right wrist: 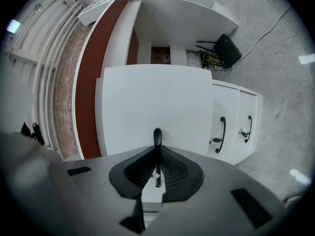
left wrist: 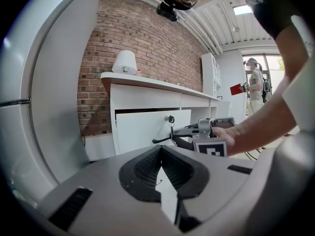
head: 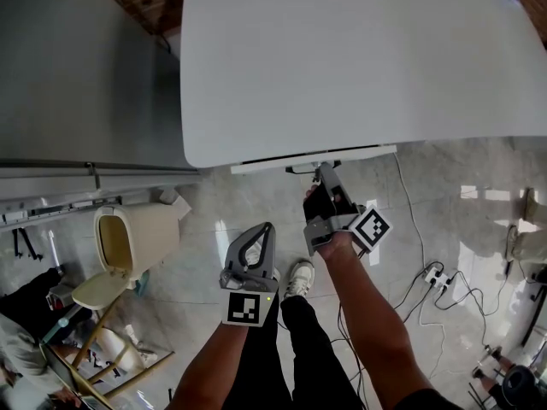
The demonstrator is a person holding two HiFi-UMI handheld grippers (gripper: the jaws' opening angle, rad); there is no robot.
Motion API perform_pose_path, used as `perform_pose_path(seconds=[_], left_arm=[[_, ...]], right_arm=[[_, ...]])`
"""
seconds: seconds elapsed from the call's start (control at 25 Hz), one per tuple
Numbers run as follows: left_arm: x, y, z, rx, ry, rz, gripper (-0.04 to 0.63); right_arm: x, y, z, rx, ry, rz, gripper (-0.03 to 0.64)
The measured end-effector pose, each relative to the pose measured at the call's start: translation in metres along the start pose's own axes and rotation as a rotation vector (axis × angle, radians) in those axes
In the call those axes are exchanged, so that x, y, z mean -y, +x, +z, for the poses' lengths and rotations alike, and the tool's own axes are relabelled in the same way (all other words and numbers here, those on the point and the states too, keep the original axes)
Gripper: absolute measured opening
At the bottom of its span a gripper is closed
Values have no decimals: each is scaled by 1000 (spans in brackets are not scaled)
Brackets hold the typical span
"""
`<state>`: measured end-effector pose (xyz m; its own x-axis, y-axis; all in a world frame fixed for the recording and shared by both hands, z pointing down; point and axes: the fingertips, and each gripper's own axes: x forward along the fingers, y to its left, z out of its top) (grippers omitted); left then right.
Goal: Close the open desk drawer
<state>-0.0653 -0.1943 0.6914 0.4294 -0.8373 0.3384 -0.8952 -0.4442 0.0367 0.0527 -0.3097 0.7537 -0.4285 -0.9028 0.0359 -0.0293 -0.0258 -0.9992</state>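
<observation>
While the drawer (head: 312,158) stands slightly proud of the desk (head: 367,67) edge, with a dark gap showing above its front in the left gripper view, the closing is judged begun but not done. Position noted: the drawer sits directly under the white top, its front only a little way out.

The black handle (right wrist: 157,134) is clamped between the narrow-set jaws of the right gripper (head: 325,176), which is held level and square to the front. The grip is taken and the push home is left to do. The remaining travel is judged short.

The left gripper (left wrist: 160,155) is held back from the desk, near the person's leg. Its jaws are pressed together with nothing between them, and no part in the work is seen for it.

Counts:
- Grippers: two.
- Drawer fronts made out in the right gripper view: three. One is in hand, and two more lie beside it, both appearing shut.
- Handles: three, all black. One is gripped, while a second handle (right wrist: 222,134) and a third handle (right wrist: 249,128) are left free.
- Keys: one key (left wrist: 170,118) is seen in the lock of the open front. Small fittings beside the other two handles are too small to be named.
- Chairs: one cream chair (head: 128,246) is noted on the floor, well apart from the drawer.
</observation>
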Motion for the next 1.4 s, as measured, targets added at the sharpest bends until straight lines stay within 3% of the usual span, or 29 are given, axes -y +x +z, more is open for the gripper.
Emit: perform_pose_path(seconds=[0.4,0.68,1.4], left_arm=[[-3,2,9,12,3,-11,7],[-4,10,7,4,-51,-32,7],[-25,5,-1,-16,-72,7,6]], right_arm=[[-3,24,7,9,-23,-1,43],[-3,38,12,20,-36,5,43],[-2,72,22,47,-35,-11,43]])
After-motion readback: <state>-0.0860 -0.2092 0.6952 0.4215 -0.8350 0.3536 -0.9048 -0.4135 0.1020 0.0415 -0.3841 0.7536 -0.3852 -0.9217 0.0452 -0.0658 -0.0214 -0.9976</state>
